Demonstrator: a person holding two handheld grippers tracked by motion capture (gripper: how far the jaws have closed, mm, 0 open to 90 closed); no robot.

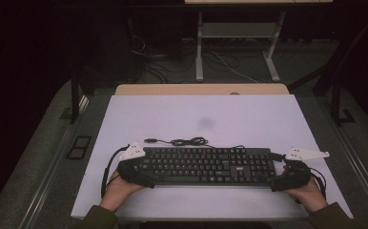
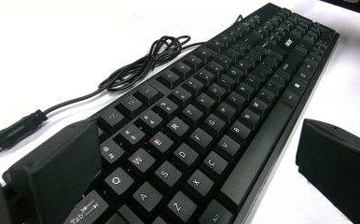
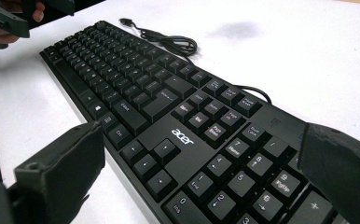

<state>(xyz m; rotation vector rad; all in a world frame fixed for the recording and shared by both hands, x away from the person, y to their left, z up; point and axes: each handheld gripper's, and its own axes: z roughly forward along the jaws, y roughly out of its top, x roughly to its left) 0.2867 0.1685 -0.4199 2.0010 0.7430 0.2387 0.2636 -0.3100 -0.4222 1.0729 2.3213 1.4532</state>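
A black Acer keyboard (image 1: 206,165) lies flat across the near half of the white table (image 1: 196,114). Its cable (image 1: 182,141) is loosely coiled behind it and ends in a USB plug (image 1: 149,140). My left gripper (image 1: 140,170) is open at the keyboard's left end. In the left gripper view its jaws straddle the keyboard (image 2: 206,107), one by the far edge, the other just clear of the near edge. My right gripper (image 1: 281,175) is open at the right end, its jaws on either side of the number pad (image 3: 234,182).
A faint grey smudge (image 1: 205,123) marks the table's middle. Beyond the far edge is a wooden desk top (image 1: 201,89), then a metal table frame (image 1: 199,47) and loose floor cables (image 1: 230,62). Dark floor surrounds the table on both sides.
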